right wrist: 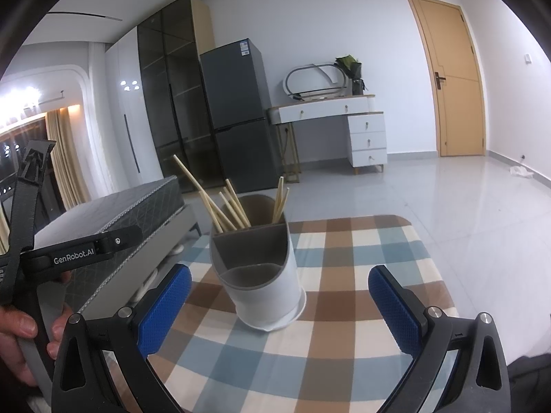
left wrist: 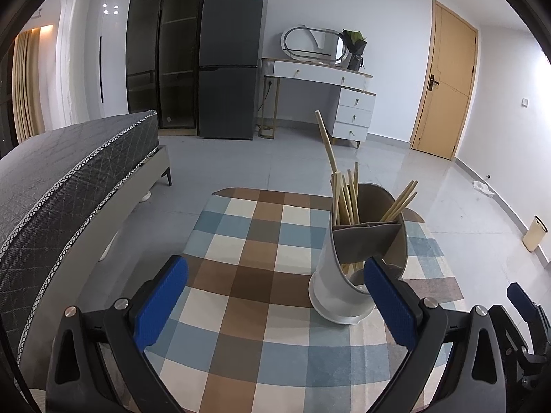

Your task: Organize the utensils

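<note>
Both grippers' fingers [left wrist: 162, 304] [right wrist: 165, 309] wide apart, nothing held.

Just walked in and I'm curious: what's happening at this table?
A person holds a two-finger gripper in each hand over a checked tablecloth. Both the left gripper and the right gripper are open and empty. Between them stands a white and grey divided utensil holder, upright, with wooden chopsticks in its rear compartments. Its front compartment looks empty. No loose utensils are visible on the cloth.
</note>
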The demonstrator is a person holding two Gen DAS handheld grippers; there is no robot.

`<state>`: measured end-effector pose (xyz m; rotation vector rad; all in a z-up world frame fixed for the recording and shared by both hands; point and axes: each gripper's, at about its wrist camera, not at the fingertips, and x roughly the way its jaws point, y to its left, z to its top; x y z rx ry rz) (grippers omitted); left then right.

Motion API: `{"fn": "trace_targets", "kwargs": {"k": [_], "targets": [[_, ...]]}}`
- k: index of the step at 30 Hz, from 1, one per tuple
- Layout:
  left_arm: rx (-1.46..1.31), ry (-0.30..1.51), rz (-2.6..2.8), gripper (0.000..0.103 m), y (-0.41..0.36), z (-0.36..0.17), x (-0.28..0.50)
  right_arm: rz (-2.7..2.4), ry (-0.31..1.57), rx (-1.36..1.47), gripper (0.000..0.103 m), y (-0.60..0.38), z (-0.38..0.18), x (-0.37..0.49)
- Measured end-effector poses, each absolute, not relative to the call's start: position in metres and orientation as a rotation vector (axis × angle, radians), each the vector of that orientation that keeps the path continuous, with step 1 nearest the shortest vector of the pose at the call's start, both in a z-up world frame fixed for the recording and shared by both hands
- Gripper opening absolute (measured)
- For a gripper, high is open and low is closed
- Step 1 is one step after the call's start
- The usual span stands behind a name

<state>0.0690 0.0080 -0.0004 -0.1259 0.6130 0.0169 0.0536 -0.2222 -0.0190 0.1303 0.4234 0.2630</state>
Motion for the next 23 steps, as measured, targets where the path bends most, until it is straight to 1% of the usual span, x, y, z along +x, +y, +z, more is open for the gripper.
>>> {"fn": "trace_targets", "kwargs": {"k": [23], "targets": [[-0.113,0.604,0.007,0.099,0.0045,0.0021,0.0658,0.264,0.427,0.130,0.103,-0.2223,-0.0198,0.0533]]}}
